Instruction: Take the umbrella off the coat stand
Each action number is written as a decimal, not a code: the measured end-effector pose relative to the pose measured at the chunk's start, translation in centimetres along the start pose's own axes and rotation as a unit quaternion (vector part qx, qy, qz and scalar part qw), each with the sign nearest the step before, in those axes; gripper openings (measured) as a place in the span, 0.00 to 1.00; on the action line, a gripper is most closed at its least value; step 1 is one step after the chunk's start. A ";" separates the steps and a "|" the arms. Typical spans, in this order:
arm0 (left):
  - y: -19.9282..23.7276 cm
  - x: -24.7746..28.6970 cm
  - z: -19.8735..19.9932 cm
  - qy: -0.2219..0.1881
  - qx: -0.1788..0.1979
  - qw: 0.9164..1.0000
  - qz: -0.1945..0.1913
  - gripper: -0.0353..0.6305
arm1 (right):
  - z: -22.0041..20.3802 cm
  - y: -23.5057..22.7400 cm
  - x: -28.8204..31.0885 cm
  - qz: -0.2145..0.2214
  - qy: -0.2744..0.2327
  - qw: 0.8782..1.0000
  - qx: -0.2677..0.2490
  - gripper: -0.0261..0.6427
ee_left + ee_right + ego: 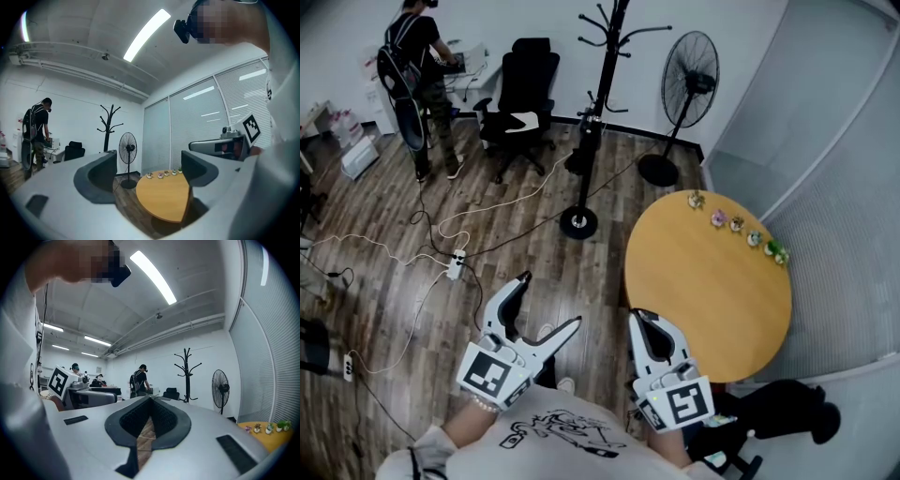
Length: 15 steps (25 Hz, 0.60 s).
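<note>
The left tongs are released, their jaws spread wide with nothing between them; the left gripper view looks through the gap at the round tabletop and a standing fan. The right tongs are clenched on nothing, with only a sliver of wood floor showing between the padded jaws. Both are held level and close to the person's body, which reads as a carrying posture before any reach.

The coat stand rises from the floor well apart from both tongs, beyond a trail of cables. A dark, slim bundle that looks like the folded umbrella hangs along the pole about halfway up. It seems untouched, so the task has hardly begun. The spread left tongs look readier to take it, once the person steps closer past the tabletop's edge.
</note>
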<state>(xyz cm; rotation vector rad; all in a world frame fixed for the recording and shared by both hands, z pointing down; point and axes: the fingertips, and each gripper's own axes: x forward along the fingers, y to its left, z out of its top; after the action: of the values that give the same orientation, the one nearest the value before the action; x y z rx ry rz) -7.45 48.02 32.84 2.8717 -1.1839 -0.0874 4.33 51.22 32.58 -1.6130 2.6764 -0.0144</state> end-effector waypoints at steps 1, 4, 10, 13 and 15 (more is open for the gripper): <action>0.1 0.2 -0.1 0.000 0.000 1.000 0.000 0.70 | -0.1 -0.2 0.2 -0.001 0.001 1.000 0.000 0.06; 0.8 0.9 0.0 -0.002 0.002 1.000 0.000 0.70 | 0.0 -0.7 1.1 0.000 -0.001 1.000 0.000 0.06; 3.4 2.3 0.2 -0.008 0.000 1.000 0.006 0.68 | 0.1 -1.5 4.2 0.008 -0.003 1.000 -0.005 0.06; 5.2 3.3 0.4 -0.009 -0.001 1.000 0.010 0.68 | 0.3 -2.1 6.2 0.012 -0.001 1.000 -0.008 0.06; 6.3 4.1 0.3 -0.010 -0.004 1.000 0.011 0.68 | 0.2 -2.5 7.5 0.014 0.001 1.000 -0.008 0.06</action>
<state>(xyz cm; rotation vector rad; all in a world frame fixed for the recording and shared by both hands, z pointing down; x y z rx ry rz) -8.99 40.71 32.72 2.8563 -1.2152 -0.1211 3.00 43.42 32.32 -1.5812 2.7068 0.0061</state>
